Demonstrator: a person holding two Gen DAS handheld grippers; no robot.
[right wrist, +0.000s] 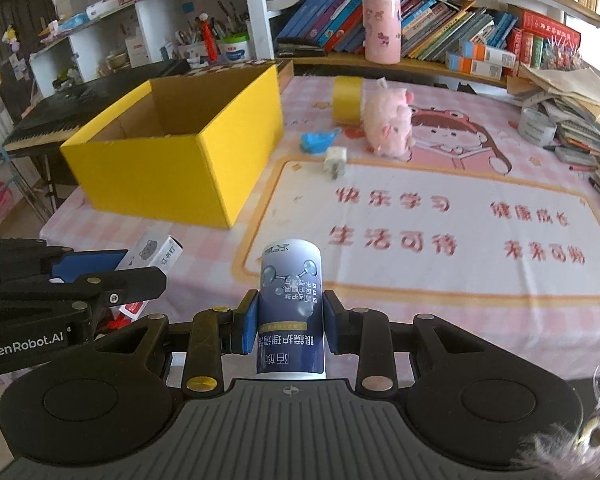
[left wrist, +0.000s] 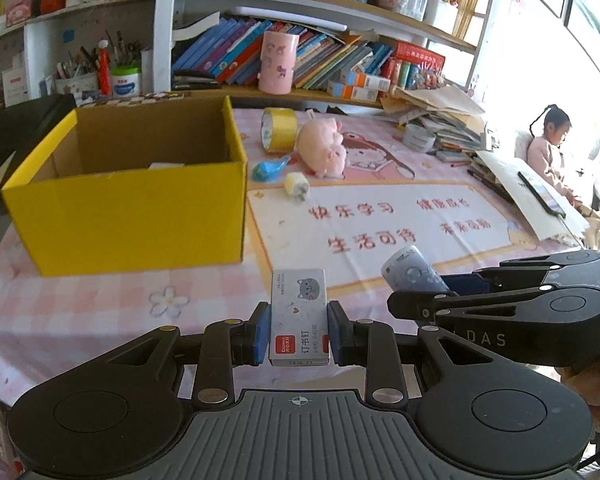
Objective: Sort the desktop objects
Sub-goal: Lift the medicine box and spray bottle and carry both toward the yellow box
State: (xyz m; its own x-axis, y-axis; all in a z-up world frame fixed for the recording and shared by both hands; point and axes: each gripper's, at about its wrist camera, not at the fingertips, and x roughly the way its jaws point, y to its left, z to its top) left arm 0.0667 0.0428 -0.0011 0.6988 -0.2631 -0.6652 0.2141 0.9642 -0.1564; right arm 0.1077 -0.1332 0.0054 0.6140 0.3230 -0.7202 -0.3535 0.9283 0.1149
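My left gripper (left wrist: 299, 334) is shut on a small grey staple box (left wrist: 299, 316) with a cat picture, held above the near table edge. My right gripper (right wrist: 290, 328) is shut on a blue-and-white canister (right wrist: 290, 312), to the right of the left gripper. The canister also shows in the left wrist view (left wrist: 412, 274), and the staple box in the right wrist view (right wrist: 152, 254). An open yellow cardboard box (left wrist: 132, 208) stands on the left of the table, also in the right wrist view (right wrist: 180, 156). Something white lies inside it.
On the pink tablecloth (right wrist: 420, 220) beyond lie a yellow tape roll (left wrist: 278, 128), a pink plush pig (left wrist: 324, 146), a blue toy (left wrist: 270, 170) and a small white plug (left wrist: 297, 186). Stacked papers and books (left wrist: 440, 120) crowd the right edge. A child (left wrist: 548, 152) sits at far right.
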